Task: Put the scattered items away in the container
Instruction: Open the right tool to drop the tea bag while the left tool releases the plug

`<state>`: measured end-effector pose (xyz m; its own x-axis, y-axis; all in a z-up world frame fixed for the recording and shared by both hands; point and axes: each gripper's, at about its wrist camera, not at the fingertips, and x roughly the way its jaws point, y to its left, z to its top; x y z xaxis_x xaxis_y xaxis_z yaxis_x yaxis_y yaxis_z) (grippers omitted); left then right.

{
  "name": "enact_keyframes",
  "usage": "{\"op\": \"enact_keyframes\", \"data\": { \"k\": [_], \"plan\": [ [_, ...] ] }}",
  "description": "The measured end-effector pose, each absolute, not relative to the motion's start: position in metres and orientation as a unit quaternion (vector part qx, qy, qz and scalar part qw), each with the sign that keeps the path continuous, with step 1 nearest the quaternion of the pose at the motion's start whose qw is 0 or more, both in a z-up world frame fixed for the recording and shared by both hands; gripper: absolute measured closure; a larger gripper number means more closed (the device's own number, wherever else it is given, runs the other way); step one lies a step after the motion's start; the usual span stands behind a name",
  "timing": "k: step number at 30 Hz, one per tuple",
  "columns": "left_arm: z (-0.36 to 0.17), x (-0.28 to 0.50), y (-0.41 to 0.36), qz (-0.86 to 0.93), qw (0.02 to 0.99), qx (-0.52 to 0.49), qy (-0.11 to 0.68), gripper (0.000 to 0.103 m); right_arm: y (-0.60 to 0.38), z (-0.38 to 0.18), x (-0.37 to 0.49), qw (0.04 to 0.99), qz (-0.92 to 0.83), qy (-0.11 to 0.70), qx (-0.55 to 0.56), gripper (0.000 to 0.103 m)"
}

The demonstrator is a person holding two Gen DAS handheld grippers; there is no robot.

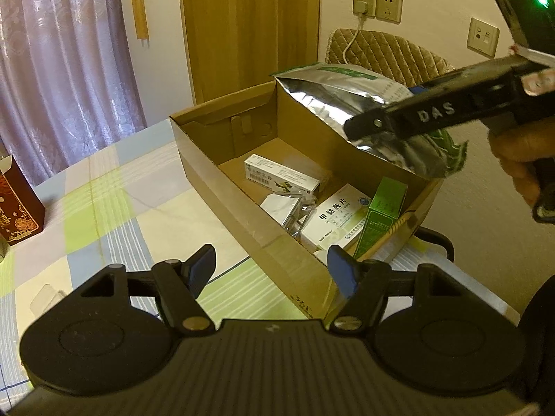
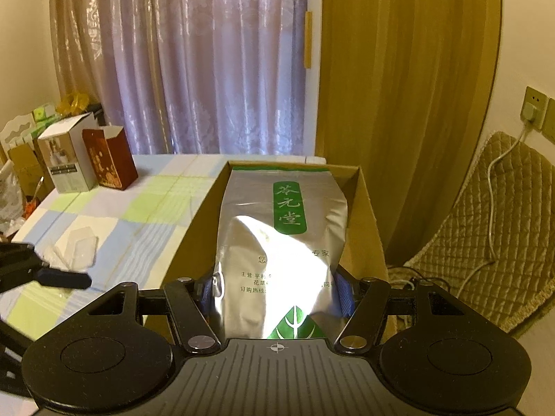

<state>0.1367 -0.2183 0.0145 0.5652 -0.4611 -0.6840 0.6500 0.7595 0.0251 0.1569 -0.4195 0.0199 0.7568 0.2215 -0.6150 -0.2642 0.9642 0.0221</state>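
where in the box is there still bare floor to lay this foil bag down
Free: the box floor at the far end, between the end wall and the white carton. Crowded: the near end, where cartons and foil packets overlap under the foil bag.

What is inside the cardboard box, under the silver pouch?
In the cardboard box lie a long white carton, a foil packet, a white medicine box and a green carton. The silver pouch, held by the right gripper, hides the far corner.
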Motion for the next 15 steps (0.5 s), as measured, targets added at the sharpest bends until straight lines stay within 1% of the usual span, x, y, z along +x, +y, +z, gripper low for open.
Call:
{"op": "enact_keyframes", "data": {
  "k": [1, 2, 3, 5, 15],
  "plan": [
    [0.015, 0.137, -0.218, -0.317, 0.874, 0.138, 0.341, 0.036, -0.418, 0.019, 0.159, 0.938, 0.131, 0.320, -0.033, 0.029],
    [0.015, 0.136, -0.217, -0.316, 0.875, 0.138, 0.341, 0.035, -0.417, 0.018, 0.161, 0.939, 0.130, 0.318, -0.034, 0.007],
    [0.015, 0.136, -0.216, -0.316, 0.875, 0.137, 0.341, 0.035, -0.416, 0.018, 0.161, 0.943, 0.122, 0.309, -0.035, 0.001],
    [0.015, 0.136, -0.214, -0.314, 0.875, 0.137, 0.341, 0.035, -0.418, 0.021, 0.157, 0.949, 0.122, 0.288, -0.030, 0.001],
    [0.013, 0.127, -0.200, -0.306, 0.878, 0.133, 0.344, 0.034, -0.433, 0.021, 0.143, 0.945, 0.105, 0.310, -0.008, 0.001]
  ]
}}
